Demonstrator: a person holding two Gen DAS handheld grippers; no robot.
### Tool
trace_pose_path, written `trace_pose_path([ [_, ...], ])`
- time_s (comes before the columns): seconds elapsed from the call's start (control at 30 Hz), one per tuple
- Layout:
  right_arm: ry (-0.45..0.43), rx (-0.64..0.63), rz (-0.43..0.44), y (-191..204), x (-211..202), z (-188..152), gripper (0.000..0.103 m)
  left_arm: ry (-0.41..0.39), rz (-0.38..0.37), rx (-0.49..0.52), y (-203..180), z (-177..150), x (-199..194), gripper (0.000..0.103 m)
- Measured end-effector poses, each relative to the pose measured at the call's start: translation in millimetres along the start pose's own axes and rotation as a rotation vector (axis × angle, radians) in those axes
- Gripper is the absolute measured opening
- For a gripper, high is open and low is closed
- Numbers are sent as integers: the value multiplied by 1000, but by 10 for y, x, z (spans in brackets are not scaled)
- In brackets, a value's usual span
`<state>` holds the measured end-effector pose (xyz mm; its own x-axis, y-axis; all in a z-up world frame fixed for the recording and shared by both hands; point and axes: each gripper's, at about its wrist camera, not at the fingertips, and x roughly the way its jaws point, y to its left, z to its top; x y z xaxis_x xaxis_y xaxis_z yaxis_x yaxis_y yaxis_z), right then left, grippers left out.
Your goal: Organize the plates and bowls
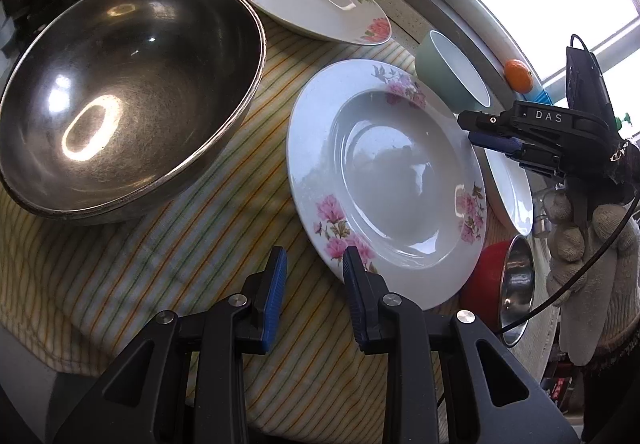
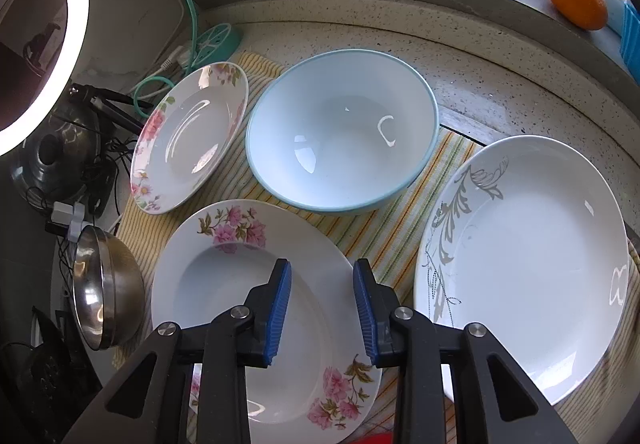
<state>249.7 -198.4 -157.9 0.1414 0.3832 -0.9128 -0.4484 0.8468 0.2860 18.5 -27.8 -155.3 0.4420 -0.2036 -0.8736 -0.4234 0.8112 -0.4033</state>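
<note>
Both grippers flank the pink-flowered plate
Fingers spread, pinching nothing; an uneven pinch could tip its rim

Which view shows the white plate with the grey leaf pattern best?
The right wrist view: the grey-leaf plate lies almost wholly in sight, pattern clear. In the left wrist view only a sliver of it shows, behind the pink-flowered plate and the right claw.

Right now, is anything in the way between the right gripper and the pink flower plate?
No. The right gripper hangs open right over the pink flower plate, with nothing visible between them.
</note>
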Motion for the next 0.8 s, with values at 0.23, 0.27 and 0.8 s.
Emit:
trace_pose_path([
  [0.23,-5,-23,-22,16,12,14,26,9,-6,1,13,10,28,27],
  [0.27,-5,-30,-29,23,20,20,26,10,-7,1,14,14,32,27],
  [0.8,21,-20,-22,-21,138,48,25,17,-21,3,-11,54,71,25],
])
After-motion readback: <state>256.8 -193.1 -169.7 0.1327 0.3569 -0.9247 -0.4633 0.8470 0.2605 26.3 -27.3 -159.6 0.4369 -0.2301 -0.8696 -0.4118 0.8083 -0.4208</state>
